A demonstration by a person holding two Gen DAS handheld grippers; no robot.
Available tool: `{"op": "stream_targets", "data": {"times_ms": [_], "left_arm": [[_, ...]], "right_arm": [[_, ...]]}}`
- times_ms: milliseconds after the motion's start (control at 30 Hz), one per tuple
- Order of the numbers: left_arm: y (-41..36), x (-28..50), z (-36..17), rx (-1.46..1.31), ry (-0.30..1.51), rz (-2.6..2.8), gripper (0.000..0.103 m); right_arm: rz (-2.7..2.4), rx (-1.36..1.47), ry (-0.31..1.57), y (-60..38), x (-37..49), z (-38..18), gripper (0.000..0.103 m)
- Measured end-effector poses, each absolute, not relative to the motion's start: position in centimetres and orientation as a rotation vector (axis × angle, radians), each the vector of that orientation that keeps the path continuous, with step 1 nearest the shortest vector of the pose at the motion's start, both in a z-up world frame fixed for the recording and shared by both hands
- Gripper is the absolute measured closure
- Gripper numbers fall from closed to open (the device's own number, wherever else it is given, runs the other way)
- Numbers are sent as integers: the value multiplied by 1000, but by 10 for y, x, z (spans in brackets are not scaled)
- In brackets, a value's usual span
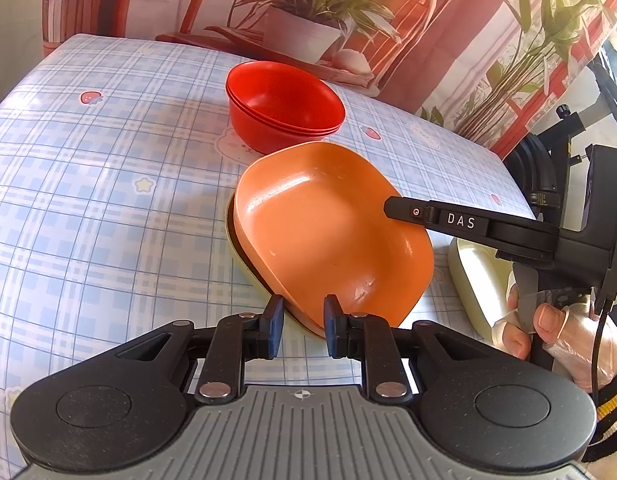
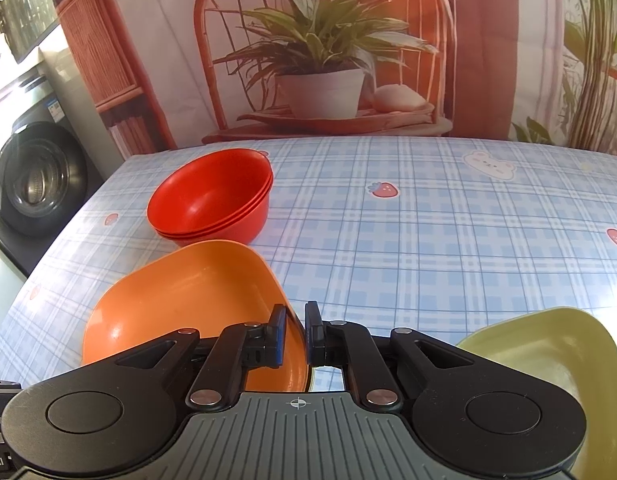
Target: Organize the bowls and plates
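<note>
Blue-padded fingers of the left gripper sit nearest the lens, jaws partly open and straddling the near rim of the orange plate; whether the pads actually touch the rim cannot be told. That plate sits tilted on a yellow-green plate underneath, of which only a sliver shows at its left edge. From the right wrist view, the right gripper has its jaws nearly together over the same orange plate's rim, seemingly pinching it (contact probable, not certain). A second yellow-green plate lies just beside, to the right. Behind the orange plate stands a nested stack of red bowls, three rims visible. Judging by the look, the plates are light, stiff plastic with a smooth, slightly glossy finish: likely slippery, unlikely to break, best taken by the raised rim with pads either side of the wall. All of it rests on a table under a blue plaid cloth printed with strawberries and bears. A printed backdrop of a potted plant and chair hangs behind; a washing machine stands at the left.
</note>
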State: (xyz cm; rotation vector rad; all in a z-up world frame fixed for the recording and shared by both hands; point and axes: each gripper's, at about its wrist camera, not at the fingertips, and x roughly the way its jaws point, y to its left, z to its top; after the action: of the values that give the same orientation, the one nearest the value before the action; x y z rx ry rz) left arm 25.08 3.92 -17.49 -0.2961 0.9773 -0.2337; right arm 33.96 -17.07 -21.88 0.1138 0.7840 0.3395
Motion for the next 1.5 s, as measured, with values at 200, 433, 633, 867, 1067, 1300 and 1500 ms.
{"op": "stream_targets", "data": {"times_ms": [200, 433, 633, 867, 1067, 1300, 1500], "left_arm": [[40, 253, -175, -303, 981, -219, 78], [43, 249, -169, -299, 954, -181, 77], [47, 247, -164, -319, 923, -154, 76], [42, 243, -155, -302, 888, -167, 76], [29, 249, -149, -271, 881, -206, 76], [-10, 269, -140, -212, 870, -290, 76], [-77, 285, -144, -114, 891, -448, 76]], "right_arm": [[334, 96, 773, -170, 337, -219, 91], [320, 77, 744, -173, 327, -215, 88], [309, 104, 714, -186, 315, -215, 87], [292, 83, 603, -205, 303, -204, 87], [225, 77, 546, -237, 298, -197, 87], [121, 79, 541, -277, 291, -200, 87], [37, 102, 543, -315, 279, -209, 87]]}}
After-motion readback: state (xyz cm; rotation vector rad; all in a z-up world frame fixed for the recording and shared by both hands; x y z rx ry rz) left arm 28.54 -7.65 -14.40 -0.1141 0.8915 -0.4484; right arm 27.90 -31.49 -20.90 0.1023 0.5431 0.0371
